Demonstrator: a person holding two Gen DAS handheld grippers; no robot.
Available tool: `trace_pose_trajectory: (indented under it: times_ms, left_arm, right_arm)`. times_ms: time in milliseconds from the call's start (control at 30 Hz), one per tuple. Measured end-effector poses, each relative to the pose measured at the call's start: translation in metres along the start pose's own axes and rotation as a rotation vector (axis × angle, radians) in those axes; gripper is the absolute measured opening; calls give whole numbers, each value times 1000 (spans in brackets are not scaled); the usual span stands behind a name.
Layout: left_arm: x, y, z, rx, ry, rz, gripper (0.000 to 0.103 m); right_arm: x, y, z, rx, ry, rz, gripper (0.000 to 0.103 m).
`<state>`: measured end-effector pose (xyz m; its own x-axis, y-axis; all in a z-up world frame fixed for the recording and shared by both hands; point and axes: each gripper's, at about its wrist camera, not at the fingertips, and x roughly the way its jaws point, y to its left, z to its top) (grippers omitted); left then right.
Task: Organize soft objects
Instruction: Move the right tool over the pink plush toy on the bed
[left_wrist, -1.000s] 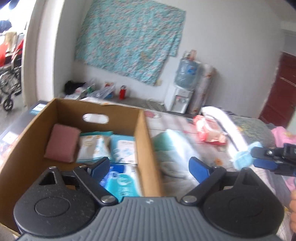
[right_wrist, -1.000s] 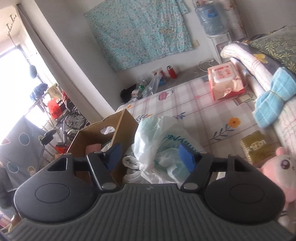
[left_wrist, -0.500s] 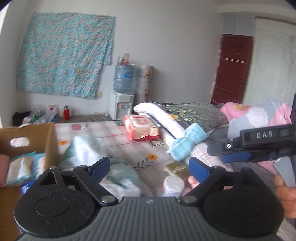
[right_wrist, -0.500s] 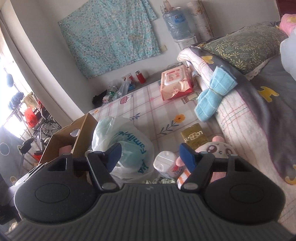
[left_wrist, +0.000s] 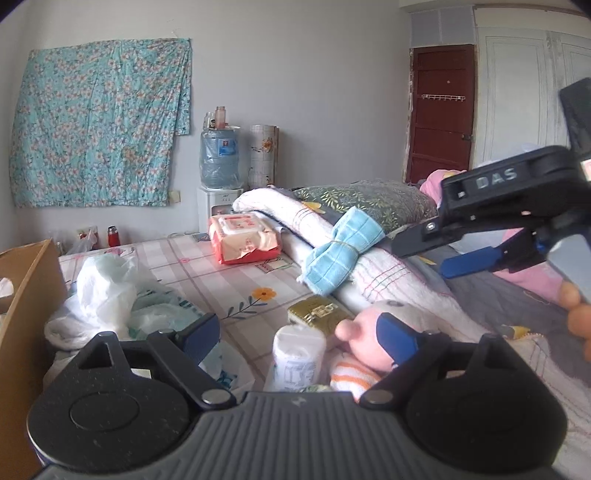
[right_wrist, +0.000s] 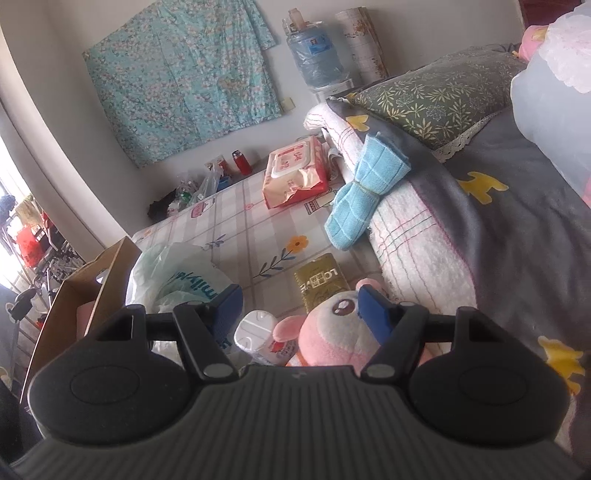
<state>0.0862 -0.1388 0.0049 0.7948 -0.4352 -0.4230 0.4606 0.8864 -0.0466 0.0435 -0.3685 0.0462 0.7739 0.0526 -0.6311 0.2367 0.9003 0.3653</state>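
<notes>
Cardboard box (right_wrist: 92, 291): at the left edge of the bed (right_wrist: 255, 236); in the right wrist view only, something pink just inside its near wall; the rest of its inside hidden.
Plastic bag (left_wrist: 110, 288): crumpled beside the box, touching it; contents unclear.
Pink plush toy (right_wrist: 332, 332): lying on the bed beside the folded blanket (right_wrist: 406, 236), between the fingers of the right gripper (right_wrist: 299, 310); spread apart, not pressing on it.
Left gripper (left_wrist: 295, 334): spread wide, grasping nothing, over a white cylindrical pack (left_wrist: 299, 354) standing just beside the plush.
Gold packet (right_wrist: 321, 280): flat on the sheet, just beyond the plush.
Blue cloth (left_wrist: 341, 251): tied at the middle, draped over the blanket's edge.
Wipes pack (left_wrist: 243, 238): farther back on the bed.
Left wrist view only: right gripper from the side, above the blanket, a person's fingers on its handle; dark red door (left_wrist: 439, 110).
Right wrist view only: the box's handle cut-out; cluttered bright area beyond the box at far left.
</notes>
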Motion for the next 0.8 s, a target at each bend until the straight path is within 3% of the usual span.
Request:
trace_pose_trajectory:
  times_ms: [200, 333, 500, 667, 800]
  left_arm:
    - [42, -4, 43, 35, -18, -12, 93]
    - [90, -15, 66, 113, 23, -30, 93]
    - [142, -21, 76, 146, 96, -42, 88]
    - [145, -8, 61, 66, 196, -110, 74]
    - [137, 7, 44, -91, 318, -220, 61]
  right_arm:
    - [18, -14, 42, 26, -55, -28, 69]
    - [40, -33, 81, 71, -77, -62, 69]
    - [76, -67, 111, 174, -36, -79, 69]
    - [88, -79, 96, 188, 24, -26, 69]
    - [80, -77, 66, 197, 74, 43, 69]
